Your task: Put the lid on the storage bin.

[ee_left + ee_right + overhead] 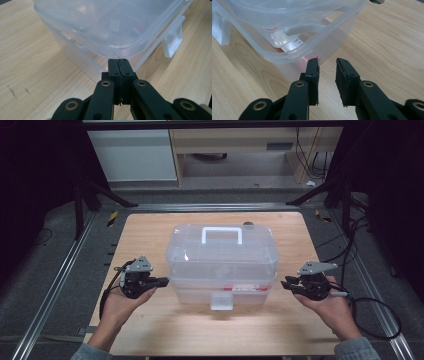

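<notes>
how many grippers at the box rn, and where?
2. The left gripper is at the left end of the clear storage box, jaws shut against its rim. The right gripper is at the box's right end, jaws apart, gripping nothing.

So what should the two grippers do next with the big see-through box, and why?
Probably ease the right gripper in to the clear box at its rim. Its jaws stand apart with nothing between them, beside the box's corner, while the left gripper, jaws shut, already sits at the lid's edge on the other side.
</notes>
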The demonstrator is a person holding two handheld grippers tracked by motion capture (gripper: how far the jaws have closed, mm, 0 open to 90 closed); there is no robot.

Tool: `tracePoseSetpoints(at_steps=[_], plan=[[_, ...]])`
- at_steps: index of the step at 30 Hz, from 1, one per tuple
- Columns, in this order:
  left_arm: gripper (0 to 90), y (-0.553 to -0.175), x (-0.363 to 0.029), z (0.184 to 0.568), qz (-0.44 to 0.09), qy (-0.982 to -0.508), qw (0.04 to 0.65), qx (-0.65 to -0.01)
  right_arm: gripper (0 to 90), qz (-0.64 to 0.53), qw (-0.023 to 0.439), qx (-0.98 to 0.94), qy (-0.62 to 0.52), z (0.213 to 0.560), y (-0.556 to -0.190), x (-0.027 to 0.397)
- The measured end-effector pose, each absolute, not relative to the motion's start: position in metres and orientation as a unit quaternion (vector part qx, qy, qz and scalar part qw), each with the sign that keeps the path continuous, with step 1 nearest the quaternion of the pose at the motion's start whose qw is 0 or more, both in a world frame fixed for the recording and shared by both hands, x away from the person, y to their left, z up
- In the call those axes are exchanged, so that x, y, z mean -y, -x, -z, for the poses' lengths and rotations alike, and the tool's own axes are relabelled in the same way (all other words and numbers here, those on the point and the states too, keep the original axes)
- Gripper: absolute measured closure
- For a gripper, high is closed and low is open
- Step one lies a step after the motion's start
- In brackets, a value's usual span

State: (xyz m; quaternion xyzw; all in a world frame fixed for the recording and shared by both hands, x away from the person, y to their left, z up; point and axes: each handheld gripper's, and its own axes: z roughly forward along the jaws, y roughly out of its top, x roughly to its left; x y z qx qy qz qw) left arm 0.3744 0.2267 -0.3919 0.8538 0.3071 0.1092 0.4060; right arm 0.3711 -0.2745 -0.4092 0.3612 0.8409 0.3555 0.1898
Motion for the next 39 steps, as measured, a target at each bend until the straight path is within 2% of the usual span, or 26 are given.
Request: tracePoseSetpoints(at_steps=[9,12,16,23,26,31,33,34,36,39], plan=[[89.6,-0.372,-0.228,0.4,-0.106,-0.859,0.392,-0.313,69.9,-0.354,0.186,-0.84,-0.366,0.415,-0.373,0.274],[89.6,-0.37,-0.234,0.398,-0.106,-0.848,0.41,-0.32,69.7,-0.352,0.185,-0.841,-0.368,0.416,-0.372,0.275],[89.1,-0.37,-0.24,0.393,-0.118,-0.847,0.405,-0.323,69.2,-0.353,0.186,-0.839,-0.369,0.416,-0.373,0.276],[83.8,-0.371,-0.246,0.397,-0.123,-0.843,0.402,-0.334,67.6,-0.351,0.187,-0.838,-0.373,0.417,-0.373,0.277],[78.0,-0.371,-0.248,0.398,-0.129,-0.841,0.4,-0.341,66.2,-0.351,0.188,-0.838,-0.374,0.418,-0.374,0.278],[63.4,-0.373,-0.251,0.399,-0.147,-0.837,0.393,-0.351,63.1,-0.35,0.19,-0.836,-0.378,0.417,-0.375,0.278],[53.1,-0.374,-0.252,0.4,-0.157,-0.837,0.386,-0.355,60.7,-0.349,0.192,-0.835,-0.379,0.417,-0.375,0.278],[46.8,-0.374,-0.252,0.401,-0.16,-0.837,0.384,-0.356,58.7,-0.348,0.194,-0.834,-0.381,0.417,-0.376,0.278],[39.8,-0.375,-0.253,0.402,-0.17,-0.838,0.376,-0.358,54.2,-0.347,0.197,-0.832,-0.385,0.417,-0.377,0.279],[23.9,-0.377,-0.255,0.406,-0.19,-0.835,0.359,-0.37,41.1,-0.34,0.215,-0.826,-0.394,0.417,-0.379,0.28]])
